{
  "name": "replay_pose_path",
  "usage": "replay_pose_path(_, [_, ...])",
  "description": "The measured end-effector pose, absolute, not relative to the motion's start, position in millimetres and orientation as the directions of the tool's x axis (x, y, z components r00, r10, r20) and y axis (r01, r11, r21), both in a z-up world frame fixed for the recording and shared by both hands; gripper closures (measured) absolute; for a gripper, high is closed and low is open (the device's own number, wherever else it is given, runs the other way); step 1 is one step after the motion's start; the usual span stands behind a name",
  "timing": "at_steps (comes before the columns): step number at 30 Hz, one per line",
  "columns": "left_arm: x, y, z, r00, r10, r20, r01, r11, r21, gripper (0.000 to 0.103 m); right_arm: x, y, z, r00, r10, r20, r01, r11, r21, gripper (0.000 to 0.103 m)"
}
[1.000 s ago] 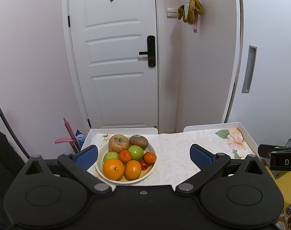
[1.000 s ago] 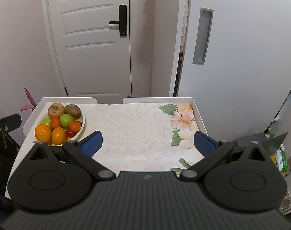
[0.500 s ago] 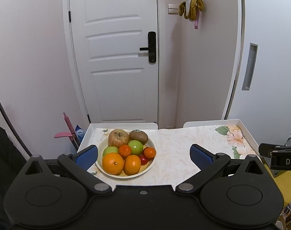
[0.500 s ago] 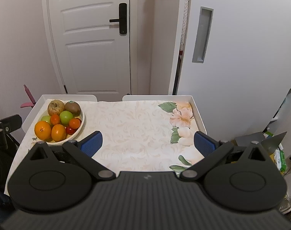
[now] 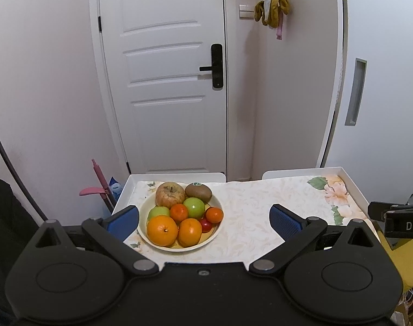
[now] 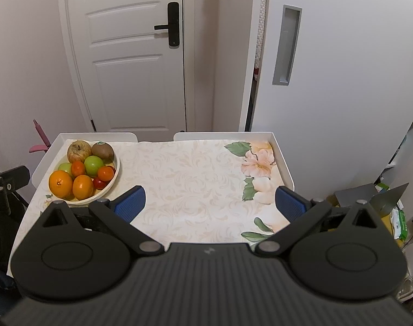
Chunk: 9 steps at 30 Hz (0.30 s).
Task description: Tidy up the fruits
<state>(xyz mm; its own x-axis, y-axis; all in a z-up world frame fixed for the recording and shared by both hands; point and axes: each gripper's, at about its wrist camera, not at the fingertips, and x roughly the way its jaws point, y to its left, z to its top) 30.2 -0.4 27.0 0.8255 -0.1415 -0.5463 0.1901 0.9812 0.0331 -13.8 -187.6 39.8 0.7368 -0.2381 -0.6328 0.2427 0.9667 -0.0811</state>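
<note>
Your left gripper's (image 5: 203, 218) body covers the near table (image 5: 250, 239) edge below the bowl (image 5: 218, 203). In the bowl, the red fruit (image 5: 205, 224) sits half hidden behind an orange (image 5: 190, 232); you cannot identify it. Right of the bowl, your right gripper (image 5: 396, 218) is cut by the frame edge, its lettering truncated. In the right wrist view, the bowl's near rim (image 6: 78, 202) disappears behind a finger (image 6: 130, 199).

A cream bowl (image 5: 218, 233) of fruit sits at the tabletop's (image 6: 184, 179) left end. Two oranges (image 5: 162, 230) lie in front, green apples (image 5: 194, 207) and tangerines mid-bowl, a russet apple (image 5: 170, 194) and kiwi (image 5: 198, 192) behind.
</note>
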Motion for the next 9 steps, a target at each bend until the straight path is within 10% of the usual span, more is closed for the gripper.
replay_pose_path(9, [29.8, -1.3, 26.9, 0.840, -0.127, -0.527, 0.185, 0.981, 0.058, 0.000, -12.4, -186.2, 37.3, 0.735, -0.240, -0.634, 0.247, 0.966, -0.078, 0.000])
